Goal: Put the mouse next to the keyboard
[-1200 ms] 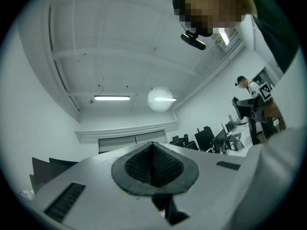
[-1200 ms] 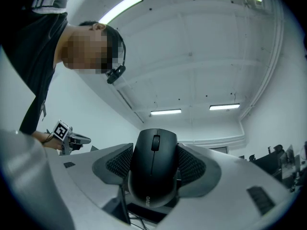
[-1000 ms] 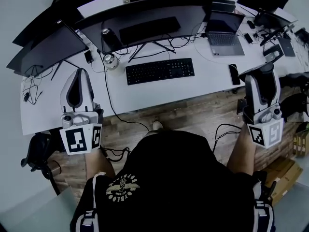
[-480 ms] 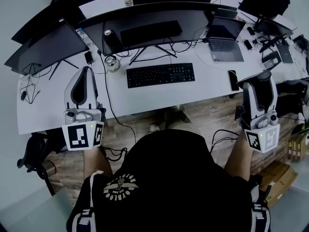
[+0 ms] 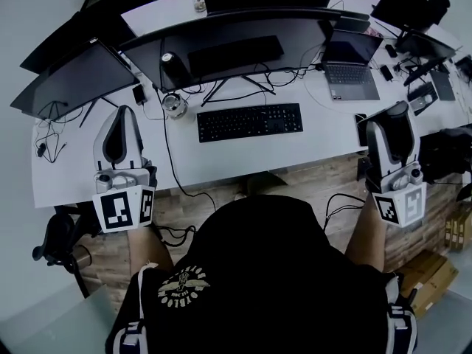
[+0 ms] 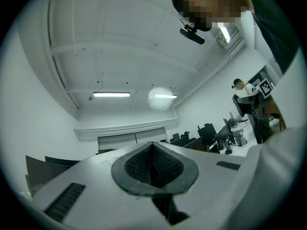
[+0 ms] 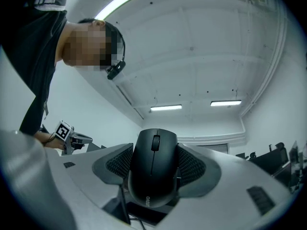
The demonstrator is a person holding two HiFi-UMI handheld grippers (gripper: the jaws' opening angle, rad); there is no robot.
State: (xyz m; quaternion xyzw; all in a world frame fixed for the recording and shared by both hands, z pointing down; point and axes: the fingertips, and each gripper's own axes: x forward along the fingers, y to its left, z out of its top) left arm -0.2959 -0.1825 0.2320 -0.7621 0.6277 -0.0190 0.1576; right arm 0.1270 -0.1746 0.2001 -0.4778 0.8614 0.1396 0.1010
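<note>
In the right gripper view a black mouse (image 7: 152,176) sits clamped between the textured pads of my right gripper (image 7: 154,162), which points up at the ceiling. In the head view that gripper (image 5: 393,113) hangs over the desk's front right edge, right of the black keyboard (image 5: 249,122). The keyboard lies in the middle of the white desk (image 5: 221,161). My left gripper (image 5: 122,116) is over the desk's left front part. Seen in its own view, the left gripper (image 6: 153,164) has its pads together with nothing between them.
A wide curved monitor (image 5: 236,39) stands behind the keyboard, with a second monitor (image 5: 70,76) to its left. A laptop (image 5: 352,61) sits at the back right, a dark can (image 5: 174,68) and a small round object (image 5: 175,105) left of the keyboard. Cables trail over the desk. A phone (image 5: 361,119) lies near the right gripper.
The head view has shifted slightly. The right gripper with the mouse has drifted a little left toward the desk edge. The left gripper stays about where it was.
</note>
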